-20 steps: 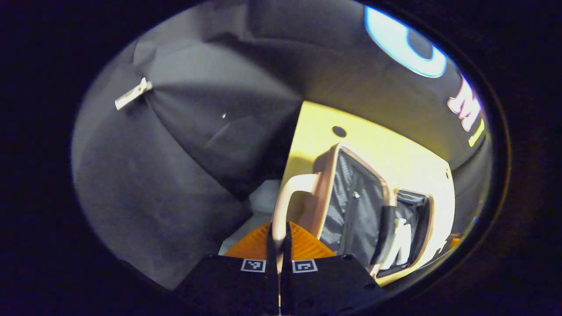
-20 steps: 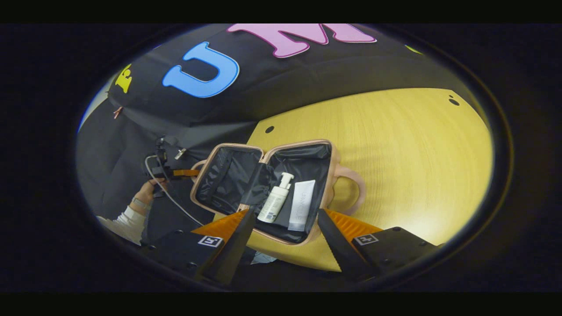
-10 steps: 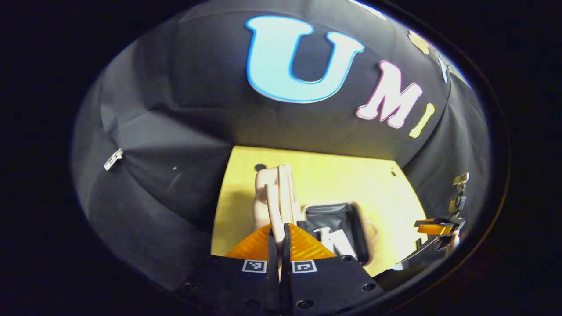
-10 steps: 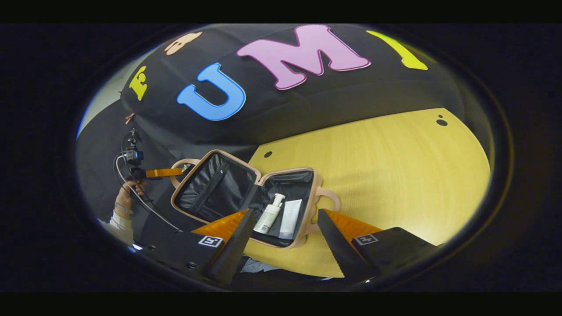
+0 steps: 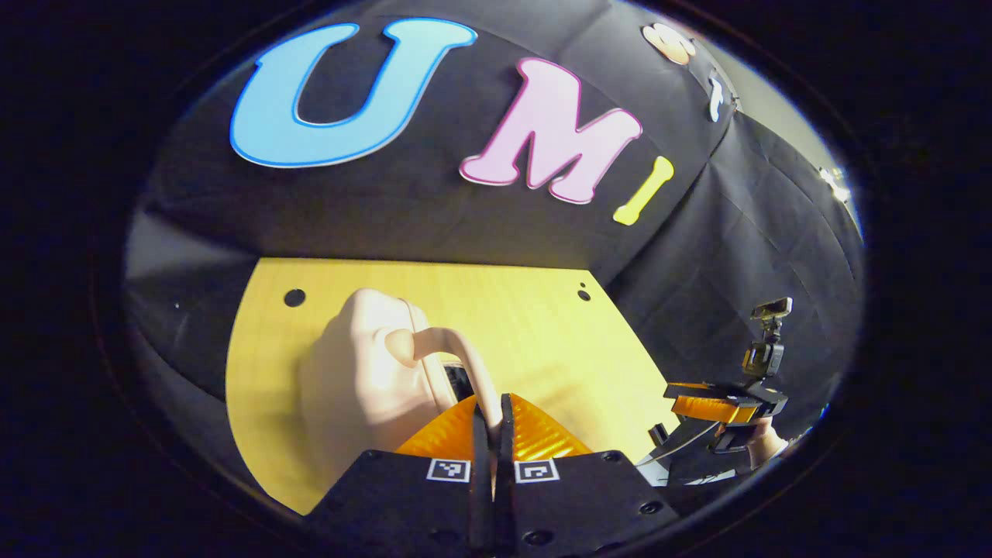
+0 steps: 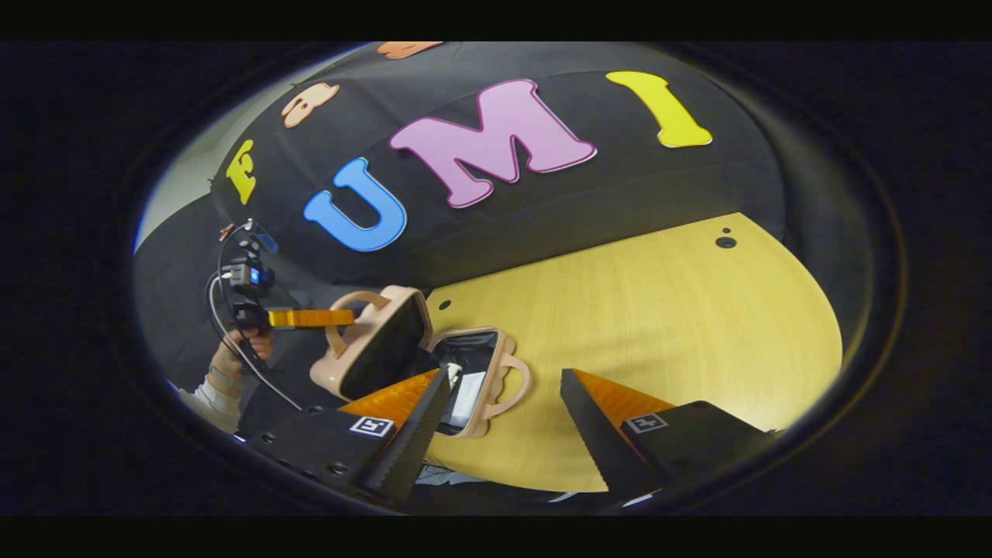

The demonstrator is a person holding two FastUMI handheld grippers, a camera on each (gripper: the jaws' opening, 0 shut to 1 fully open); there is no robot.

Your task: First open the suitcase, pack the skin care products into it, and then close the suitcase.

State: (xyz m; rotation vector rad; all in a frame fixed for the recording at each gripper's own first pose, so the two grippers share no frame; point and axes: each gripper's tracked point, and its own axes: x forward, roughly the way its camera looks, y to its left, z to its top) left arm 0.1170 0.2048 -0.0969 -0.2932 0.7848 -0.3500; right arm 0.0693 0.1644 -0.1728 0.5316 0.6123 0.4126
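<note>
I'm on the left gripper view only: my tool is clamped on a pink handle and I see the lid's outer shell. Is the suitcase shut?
Observer: No. In the right gripper view the lid stands tilted over the base, with a wide gap between them.
Operator: Anything packed in there?
Observer: Yes, a white tube lies flat in the base, and a bottle top peeks out beside it.
Operator: What's the right tool doing?
Observer: The right tool is open in front of the base, above the table, with nothing between its fingers.
</note>
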